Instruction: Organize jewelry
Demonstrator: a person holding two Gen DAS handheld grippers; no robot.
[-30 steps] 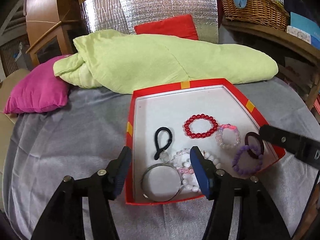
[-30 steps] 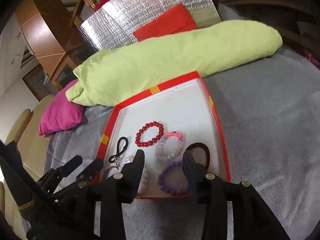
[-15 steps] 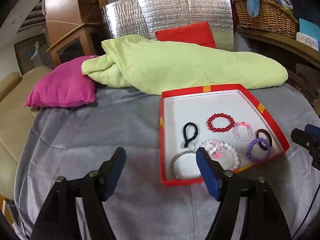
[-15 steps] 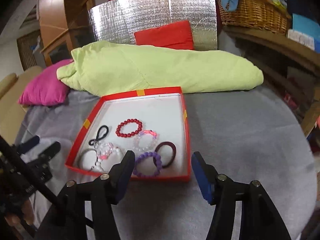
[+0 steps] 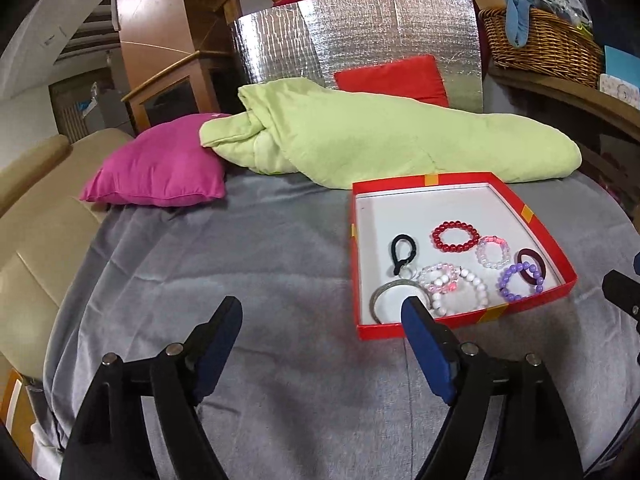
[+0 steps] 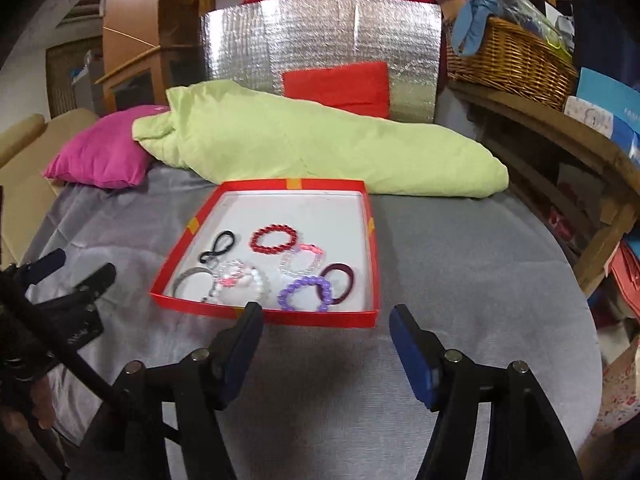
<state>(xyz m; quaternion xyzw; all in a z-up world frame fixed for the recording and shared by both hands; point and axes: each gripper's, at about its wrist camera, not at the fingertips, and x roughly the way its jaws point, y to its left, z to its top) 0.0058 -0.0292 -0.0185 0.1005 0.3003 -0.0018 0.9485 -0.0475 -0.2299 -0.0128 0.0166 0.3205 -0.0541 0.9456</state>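
Note:
A red box lid with a white floor point(image 5: 528, 216) point(image 6: 370, 240) lies on the grey cloth and holds several bracelets and hair ties: a red bead bracelet point(image 5: 455, 236) point(image 6: 274, 240), a purple bead bracelet point(image 5: 519, 280) point(image 6: 306, 293), a dark red hair tie point(image 6: 342, 278), a black hair tie point(image 5: 402, 252) and a silver bangle point(image 5: 394, 298). My left gripper point(image 5: 322, 318) hovers in front of the box's near left corner, its jaws opening with nothing between them. My right gripper point(image 6: 326, 324) hangs before the near right edge, its jaws also opening on nothing.
A light green blanket point(image 5: 360, 140) and a pink cushion point(image 5: 160, 172) lie behind the box. A silver foil panel point(image 6: 320, 48) with a red cushion point(image 6: 340, 84) stands at the back. A wicker basket point(image 6: 508, 60) sits on a wooden shelf at the right.
Both grippers have pulled back from over the box toward the near side and risen a little. Their jaws have spread wider. The jewelry lies where it was.

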